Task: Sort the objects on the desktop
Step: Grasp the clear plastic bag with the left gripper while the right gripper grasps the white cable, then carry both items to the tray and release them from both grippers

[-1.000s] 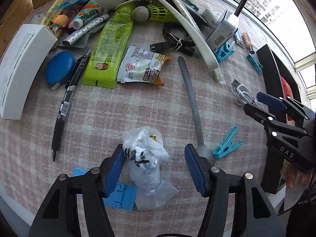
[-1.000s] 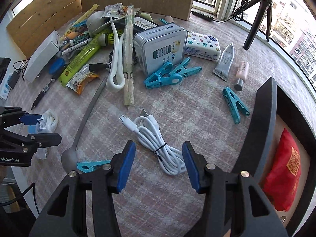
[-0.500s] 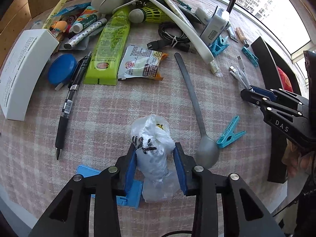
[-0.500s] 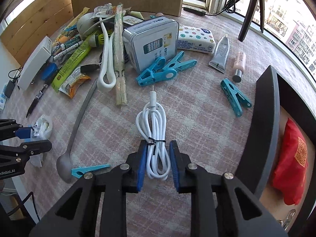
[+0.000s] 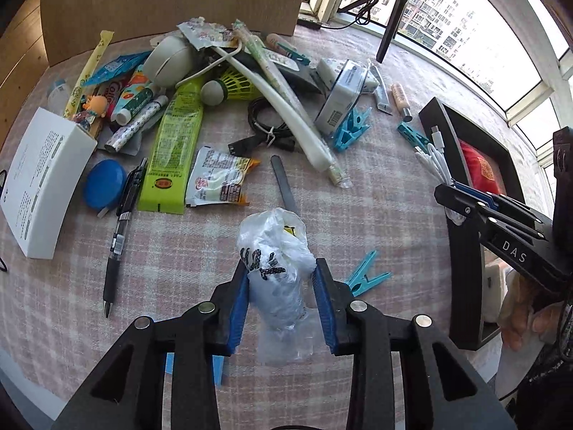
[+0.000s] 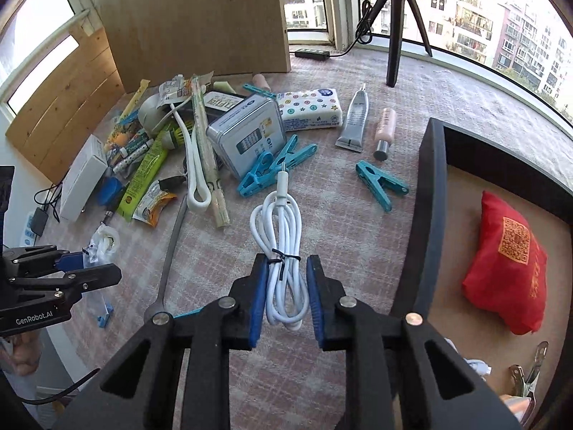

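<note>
My left gripper (image 5: pixel 281 276) is shut on a crumpled white plastic bag (image 5: pixel 274 261) and holds it above the checked tablecloth. My right gripper (image 6: pixel 286 268) is shut on a coiled white USB cable (image 6: pixel 283 236), lifted off the cloth beside the black tray (image 6: pixel 419 236). The right gripper with the cable also shows in the left wrist view (image 5: pixel 447 182), at the tray's near wall. The left gripper with the bag shows at the left edge of the right wrist view (image 6: pixel 89 261).
A pile of clutter lies at the back: metal tin (image 6: pixel 247 132), green packet (image 5: pixel 172 147), black pen (image 5: pixel 120 229), white box (image 5: pixel 39 175), teal clothespins (image 6: pixel 275 168). A grey spoon (image 6: pixel 172 247) lies mid-table. A red pouch (image 6: pixel 508 265) sits in the tray. A tripod (image 6: pixel 397 25) stands behind.
Both grippers closed on their objects, the left on the bag and the right on the cable, and then lifted them off the cloth. The right gripper moved toward the tray.
</note>
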{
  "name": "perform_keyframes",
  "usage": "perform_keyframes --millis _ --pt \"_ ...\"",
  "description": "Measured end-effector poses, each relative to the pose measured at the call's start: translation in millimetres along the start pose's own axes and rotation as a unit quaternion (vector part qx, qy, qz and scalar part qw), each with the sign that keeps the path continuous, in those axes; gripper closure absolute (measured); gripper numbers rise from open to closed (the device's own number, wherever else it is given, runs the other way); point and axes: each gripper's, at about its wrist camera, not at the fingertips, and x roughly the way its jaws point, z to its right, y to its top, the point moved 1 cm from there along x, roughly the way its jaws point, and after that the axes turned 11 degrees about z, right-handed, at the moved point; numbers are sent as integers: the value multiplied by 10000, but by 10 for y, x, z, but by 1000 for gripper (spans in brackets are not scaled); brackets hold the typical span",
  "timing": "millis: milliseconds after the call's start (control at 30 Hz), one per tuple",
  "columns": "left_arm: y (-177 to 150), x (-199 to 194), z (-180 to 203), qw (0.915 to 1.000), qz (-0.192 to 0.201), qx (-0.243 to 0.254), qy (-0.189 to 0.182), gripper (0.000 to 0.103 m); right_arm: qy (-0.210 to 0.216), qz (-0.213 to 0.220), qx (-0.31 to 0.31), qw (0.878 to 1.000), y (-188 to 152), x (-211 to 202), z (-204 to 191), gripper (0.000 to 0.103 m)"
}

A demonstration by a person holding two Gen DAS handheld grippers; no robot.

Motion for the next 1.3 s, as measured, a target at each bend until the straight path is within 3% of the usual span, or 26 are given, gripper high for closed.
perform_keyframes --millis 267,567,833,1067,1100,1167,1200,1300 --pt "301 57 631 9973 231 535 -443 71 -685 427 499 9955 51 -432 657 82" --pt "458 153 1574 9879 255 1184 -972 70 -1536 649 1191 9788 -160 -951 1461 82" --pt "311 136 2405 9731 200 1762 -1470 70 -2050 714 1681 9616 -383 -1262 1978 82" --pt "61 148 2919 9599 98 2262 -1655 68 -2216 764 1949 9524 -507 -1421 2222 81" --pt "39 140 2969 9573 91 2312 -1735 66 -2180 768 1973 9527 -509 -1434 2232 78" --pt "1 116 3039 9530 49 2399 -1850 43 -2244 681 2013 9510 -502 -1437 2228 56" --pt "-8 93 3044 9517 101 2421 -1884 39 -2256 723 1978 9512 -495 -1448 2201 47" --pt "-26 62 3000 9515 144 2505 -1782 38 -2266 768 1812 9539 -464 -1452 2088 47"
